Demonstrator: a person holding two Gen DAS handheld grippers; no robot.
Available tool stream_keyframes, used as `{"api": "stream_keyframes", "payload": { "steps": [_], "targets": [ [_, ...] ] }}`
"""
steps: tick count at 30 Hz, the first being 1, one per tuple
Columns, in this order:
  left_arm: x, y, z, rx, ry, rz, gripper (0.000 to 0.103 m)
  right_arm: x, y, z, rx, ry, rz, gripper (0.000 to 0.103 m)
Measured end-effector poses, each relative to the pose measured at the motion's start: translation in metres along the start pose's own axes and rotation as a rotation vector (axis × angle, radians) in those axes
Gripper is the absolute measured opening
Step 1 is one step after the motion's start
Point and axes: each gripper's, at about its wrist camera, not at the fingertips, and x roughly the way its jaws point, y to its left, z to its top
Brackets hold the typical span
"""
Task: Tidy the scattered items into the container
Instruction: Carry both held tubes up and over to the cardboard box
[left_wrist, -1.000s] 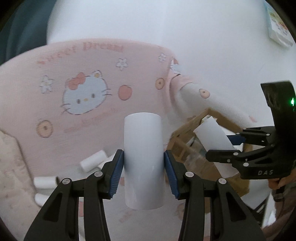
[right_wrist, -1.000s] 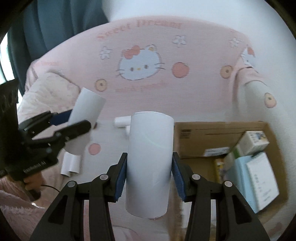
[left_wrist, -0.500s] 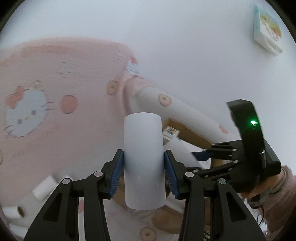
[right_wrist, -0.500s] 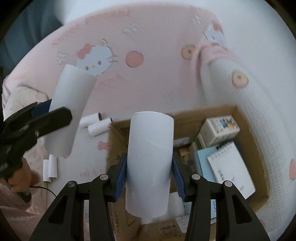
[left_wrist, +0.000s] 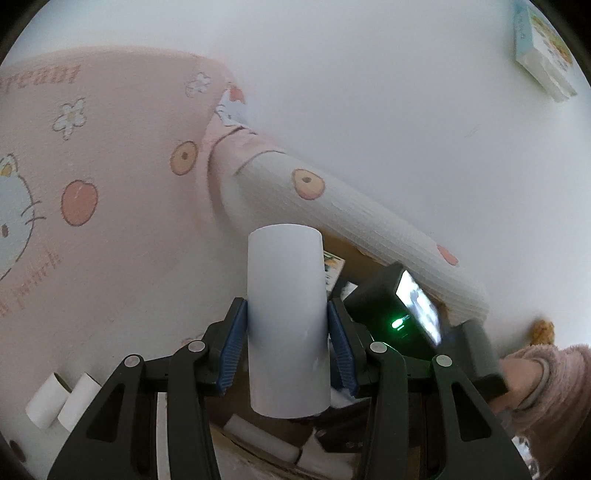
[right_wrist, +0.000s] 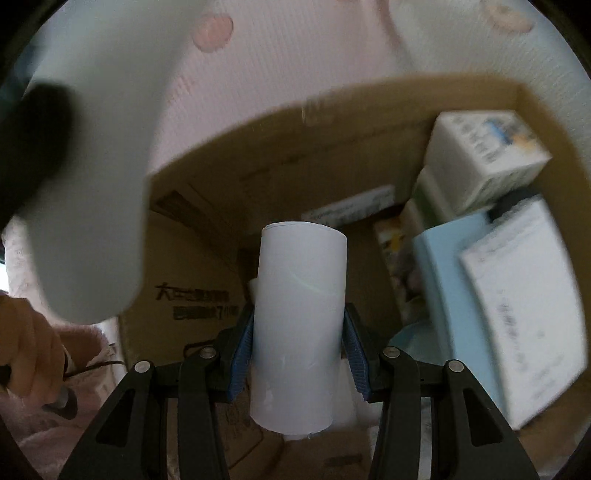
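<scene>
My left gripper (left_wrist: 286, 345) is shut on a white paper roll (left_wrist: 286, 325), held upright above the near edge of the cardboard box (left_wrist: 258, 432). My right gripper (right_wrist: 299, 354) is shut on another white paper roll (right_wrist: 299, 325) and holds it low inside the cardboard box (right_wrist: 221, 206). The left roll shows large and blurred in the right wrist view (right_wrist: 92, 184). The right gripper's black body (left_wrist: 399, 314) shows just behind the left roll. Two loose white rolls (left_wrist: 59, 406) lie on the pink bedding, and more rolls (left_wrist: 258, 435) lie inside the box.
The box holds a white carton (right_wrist: 484, 155), a light blue book (right_wrist: 454, 295) and a white notepad (right_wrist: 517, 325) on its right side. Pink Hello Kitty bedding (left_wrist: 92, 184) surrounds the box. A padded bolster (left_wrist: 351, 218) runs behind it along a white wall.
Both grippers have moved right and forward with their rolls. The right gripper has dropped down into the box. The left gripper now hangs over the box's near edge.
</scene>
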Motion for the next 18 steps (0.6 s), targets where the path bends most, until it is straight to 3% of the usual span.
{"api": "stream_keyframes", "payload": {
  "steps": [7, 14, 18],
  "targets": [
    [0.008, 0.029, 0.000, -0.086, 0.048, 0.021, 0.048, 0.031, -0.007, 0.008, 0.003, 0.069, 0.026, 0.043],
    [-0.012, 0.053, 0.000, -0.158, -0.002, 0.044, 0.048, 0.050, -0.010, 0.012, 0.028, 0.128, 0.080, 0.044],
    [-0.015, 0.053, -0.002, -0.143, 0.005, 0.071, 0.048, 0.056, -0.006, 0.015, 0.004, 0.161, 0.044, 0.044]
  ]
}}
